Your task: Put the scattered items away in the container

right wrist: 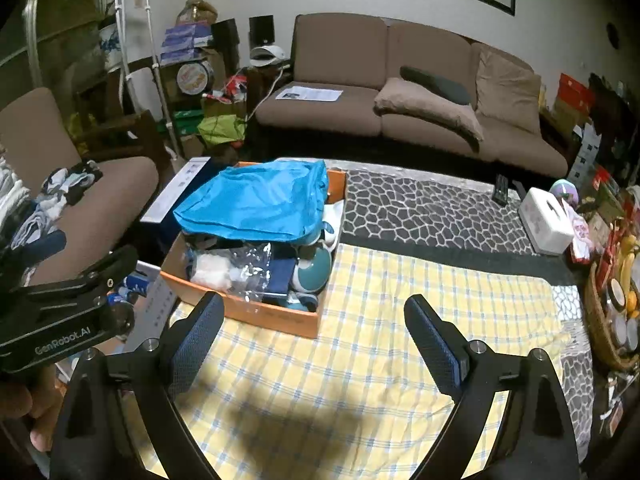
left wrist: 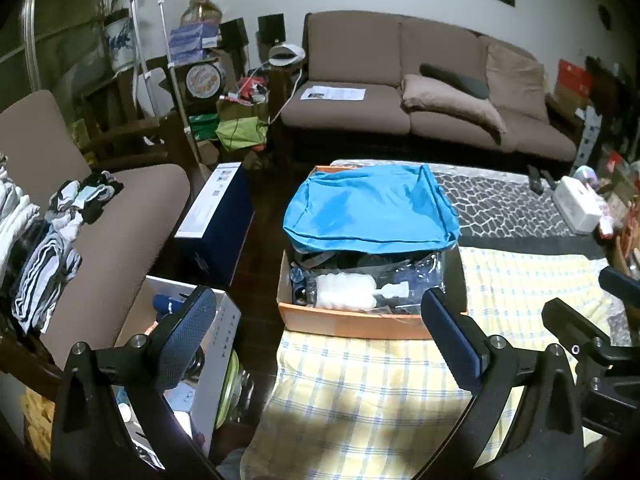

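Left gripper [left wrist: 320, 332]: spread wide at the bottom of its frame, nothing between the dimpled blue pads [left wrist: 188, 332]. Right gripper [right wrist: 314, 332]: likewise gaping and empty, black curved arms, ribbed blue pad faces.

Beneath both, a cloth [right wrist: 360, 340] of yellow and pale-blue check, rumpled, crossed by dark shadow at lower centre. Just past the fingertips, resting on that cloth, an orange cardboard box [left wrist: 344, 322], shallow and rectangular, crammed full: a white ridged plastic bottle [left wrist: 346, 294] lying on its side, crinkled clear plastic [right wrist: 250, 260], round teal-and-white pieces [right wrist: 312, 270] at its right end. Draped over the box's far half, a bright blue fabric bag [left wrist: 368, 208], smooth, piped at the seam.

Farther right, a grey mat [right wrist: 432, 208] of pebble pattern and a white plastic case [right wrist: 546, 220]. Lower right edge, a woven basket [right wrist: 600, 320]. Left of frame, a brown cushioned chair [left wrist: 120, 232] heaped with folded striped cloth and balled socks [left wrist: 86, 196]; beside it a navy carton [left wrist: 218, 220]. Across the top, a brown sofa [left wrist: 400, 76] with tan pillows.
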Available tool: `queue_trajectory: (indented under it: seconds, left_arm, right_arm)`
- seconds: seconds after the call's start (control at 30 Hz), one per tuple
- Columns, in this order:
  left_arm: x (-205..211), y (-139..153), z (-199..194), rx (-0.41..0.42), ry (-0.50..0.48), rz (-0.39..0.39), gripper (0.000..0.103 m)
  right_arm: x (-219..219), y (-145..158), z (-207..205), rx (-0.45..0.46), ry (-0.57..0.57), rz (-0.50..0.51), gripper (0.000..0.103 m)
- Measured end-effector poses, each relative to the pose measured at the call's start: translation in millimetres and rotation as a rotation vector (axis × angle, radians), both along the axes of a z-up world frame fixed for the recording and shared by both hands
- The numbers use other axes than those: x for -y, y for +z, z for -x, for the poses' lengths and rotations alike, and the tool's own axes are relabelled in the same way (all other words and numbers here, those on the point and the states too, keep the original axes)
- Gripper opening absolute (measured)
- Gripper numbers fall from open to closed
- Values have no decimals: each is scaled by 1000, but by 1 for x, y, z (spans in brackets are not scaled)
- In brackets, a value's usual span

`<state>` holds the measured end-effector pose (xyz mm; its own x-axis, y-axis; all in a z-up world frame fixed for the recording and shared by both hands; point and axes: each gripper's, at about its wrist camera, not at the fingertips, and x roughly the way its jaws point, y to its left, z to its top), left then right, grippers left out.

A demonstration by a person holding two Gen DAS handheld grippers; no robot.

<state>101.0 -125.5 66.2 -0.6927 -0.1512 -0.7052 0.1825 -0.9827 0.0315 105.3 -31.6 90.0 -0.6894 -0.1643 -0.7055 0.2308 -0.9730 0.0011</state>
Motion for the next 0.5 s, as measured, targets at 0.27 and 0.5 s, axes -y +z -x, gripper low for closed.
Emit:
queue_trajectory:
  seconds: [0.27,0.5]
  left_arm:
    - [-1,1,0,-5,-6,4,102]
    - [-1,1,0,-10,-6,7,102]
  right_arm:
    - [1,-2,4,6,-8,-8,93]
    - [-2,-4,5,13,-20,-5,93]
